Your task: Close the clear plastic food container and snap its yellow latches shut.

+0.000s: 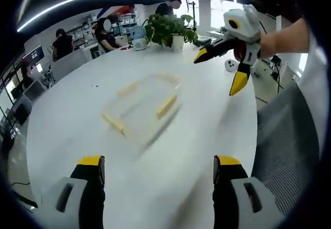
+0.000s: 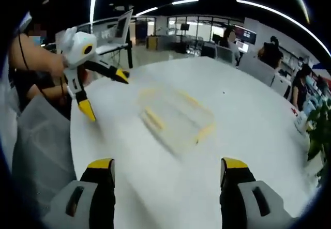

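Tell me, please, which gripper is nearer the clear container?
Hard to call. Both the left gripper and the right gripper hang open above the table, short of the clear container, touching nothing.

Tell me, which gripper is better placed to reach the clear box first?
Hard to call, maybe the left. In both views the clear container lies on the white table ahead of open fingers. The left gripper and right gripper both hover beside it, touching nothing.

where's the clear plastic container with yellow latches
In the left gripper view the clear plastic container with yellow latches sits mid-table on the white round table, ahead of both open grippers.
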The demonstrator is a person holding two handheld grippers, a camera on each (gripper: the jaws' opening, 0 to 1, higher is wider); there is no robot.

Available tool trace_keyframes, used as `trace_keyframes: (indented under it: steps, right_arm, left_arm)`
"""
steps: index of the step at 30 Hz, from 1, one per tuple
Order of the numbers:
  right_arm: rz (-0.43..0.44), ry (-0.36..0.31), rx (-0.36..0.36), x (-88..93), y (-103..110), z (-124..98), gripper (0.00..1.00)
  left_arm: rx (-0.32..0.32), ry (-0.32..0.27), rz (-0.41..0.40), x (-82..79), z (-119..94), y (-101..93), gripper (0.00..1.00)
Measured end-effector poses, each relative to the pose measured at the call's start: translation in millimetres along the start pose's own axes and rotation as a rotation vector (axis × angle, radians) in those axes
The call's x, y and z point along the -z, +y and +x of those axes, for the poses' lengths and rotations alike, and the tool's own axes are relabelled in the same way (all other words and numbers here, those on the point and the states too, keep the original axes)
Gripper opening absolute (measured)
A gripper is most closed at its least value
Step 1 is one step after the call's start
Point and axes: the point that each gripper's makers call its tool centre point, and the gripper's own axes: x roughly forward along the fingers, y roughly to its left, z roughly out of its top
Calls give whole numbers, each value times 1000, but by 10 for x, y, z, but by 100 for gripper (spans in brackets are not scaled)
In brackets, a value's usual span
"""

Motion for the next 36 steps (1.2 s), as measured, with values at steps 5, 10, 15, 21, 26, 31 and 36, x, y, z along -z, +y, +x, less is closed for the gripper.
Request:
trace_keyframes:
  steps: [5,10,15,21,26,31,36]
  right_arm:
    - [5,-16,19,21,23,-57,85]
    - [27,-40,36,28,26,-144,85]
    - [37,-51,49,72,54,-191,84]
    - [60,-62,59,184,143,-252,84]
    - [88,-71,72,239,166,-269,84]
    - [109,-108,91,202,174,-323,84]
    - [123,-105,91,254,191,-344,83]
  left_arm:
    - [-9,-8,-12,52,-52,-46,88]
    - [-20,-43,-27,40,-134,-89,88]
    - [-19,-68,-71,86,-176,-154,88]
    - [-21,-86,-91,172,-229,-273,87]
    - [-19,-96,-122,244,-274,-342,88]
    - [-26,-111,-133,294,-351,-404,87]
    - [-21,-118,-149,343,-395,-469,87]
